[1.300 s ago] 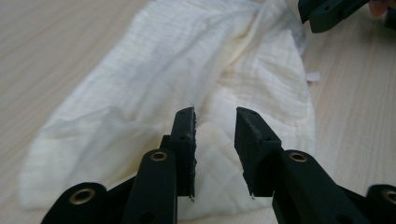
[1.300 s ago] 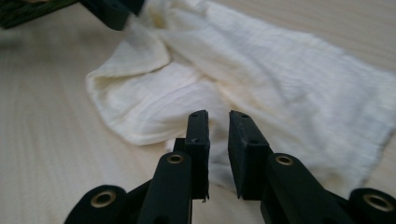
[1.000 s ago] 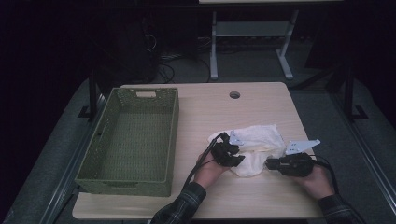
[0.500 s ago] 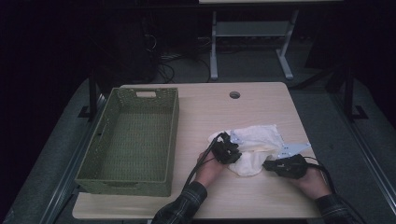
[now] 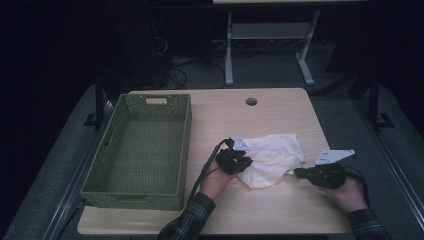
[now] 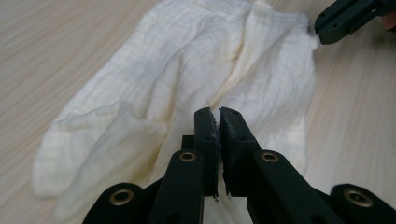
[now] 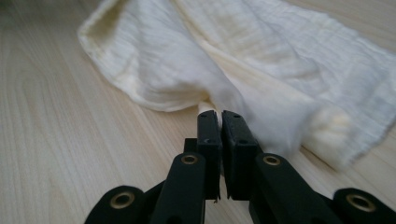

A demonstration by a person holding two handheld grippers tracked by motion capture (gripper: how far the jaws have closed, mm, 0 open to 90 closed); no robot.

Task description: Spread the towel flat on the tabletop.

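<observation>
Your left gripper (image 6: 218, 116) and right gripper (image 7: 219, 116) each pinch the soft, cream, ribbed cloth (image 5: 272, 157), crumpled near the table's (image 5: 280, 107) front right edge; no writing shows.

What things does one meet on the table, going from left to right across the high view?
Green woven basket → left gripper, shut on the near left edge of the cream cloth → cream cloth → right gripper, shut on the cloth's right corner.
</observation>
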